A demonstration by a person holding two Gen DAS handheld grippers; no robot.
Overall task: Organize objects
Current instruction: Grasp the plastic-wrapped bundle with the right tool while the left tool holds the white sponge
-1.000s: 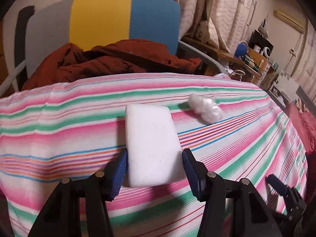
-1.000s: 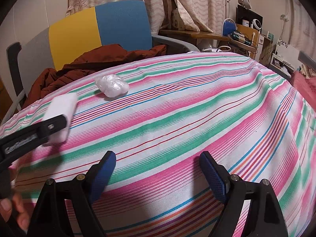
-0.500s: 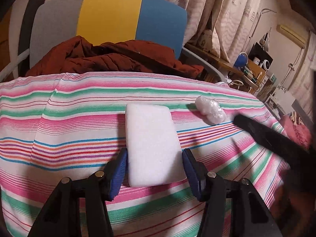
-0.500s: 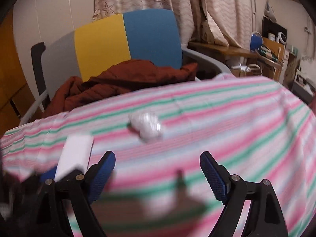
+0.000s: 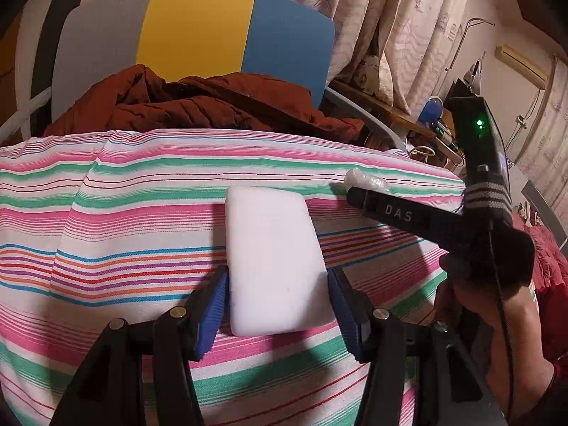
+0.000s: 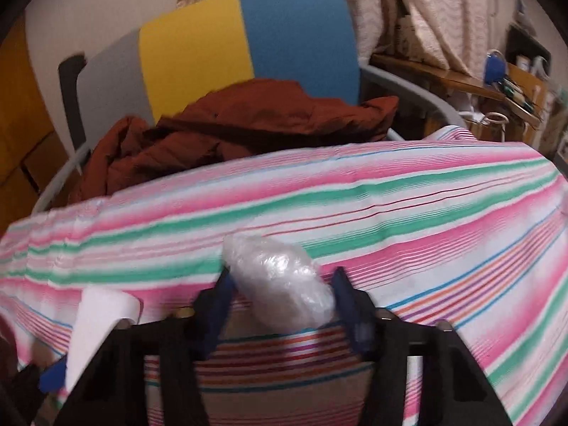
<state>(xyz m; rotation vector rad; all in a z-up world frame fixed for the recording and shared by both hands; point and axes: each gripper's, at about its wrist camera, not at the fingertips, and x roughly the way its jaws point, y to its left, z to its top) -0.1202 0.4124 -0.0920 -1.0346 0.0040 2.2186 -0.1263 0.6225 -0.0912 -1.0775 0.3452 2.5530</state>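
A white foam block (image 5: 273,259) lies on the striped cloth (image 5: 124,213), and my left gripper (image 5: 277,301) is shut on its near end, blue pads against both long sides. The block (image 6: 103,319) also shows at the lower left of the right wrist view. A crumpled wad of clear plastic (image 6: 280,280) sits to its right. My right gripper (image 6: 282,294) is closing on the wad, and both pads touch its sides. In the left wrist view the right gripper (image 5: 358,191) reaches in from the right and hides most of the wad (image 5: 365,179).
Behind the table stands a chair (image 5: 198,32) with a grey, yellow and blue back. A rust-red jacket (image 5: 198,106) is heaped on it. Curtains (image 5: 390,35) hang beyond, and a cluttered desk (image 6: 497,85) is at the far right. A hand (image 5: 479,312) holds the right gripper.
The right gripper has swung left across the table to the plastic wad and narrowed its jaws around it. The left gripper keeps its hold on the white block, hardly moved.
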